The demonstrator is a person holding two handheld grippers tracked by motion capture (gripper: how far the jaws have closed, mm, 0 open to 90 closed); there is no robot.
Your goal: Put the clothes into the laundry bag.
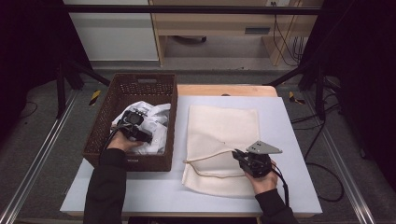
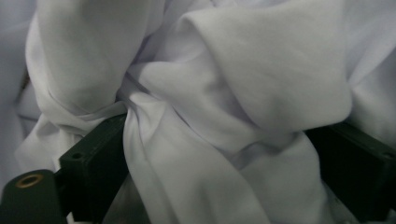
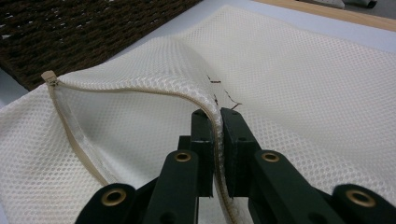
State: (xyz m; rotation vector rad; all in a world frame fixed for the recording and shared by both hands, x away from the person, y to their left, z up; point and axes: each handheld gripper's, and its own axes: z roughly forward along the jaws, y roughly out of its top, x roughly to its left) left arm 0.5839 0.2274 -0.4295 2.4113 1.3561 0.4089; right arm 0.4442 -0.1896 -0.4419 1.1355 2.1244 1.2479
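High view: the left gripper (image 1: 135,125) sits in the wicker basket (image 1: 105,125) over a crumpled white cloth (image 1: 156,126), its fingers (image 2: 95,161) spread wide with cloth bunched between them. On the surface (image 1: 289,140), the right gripper (image 1: 240,156) pinches the mesh laundry bag (image 1: 224,130) by its zipper edge (image 3: 140,91).

White garment (image 1: 156,126) crumpled in basket (image 1: 140,86)

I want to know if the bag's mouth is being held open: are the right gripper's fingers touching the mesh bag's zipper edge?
Touching. In the right gripper view the right gripper pinches the lifted zipper edge of the mesh bag.
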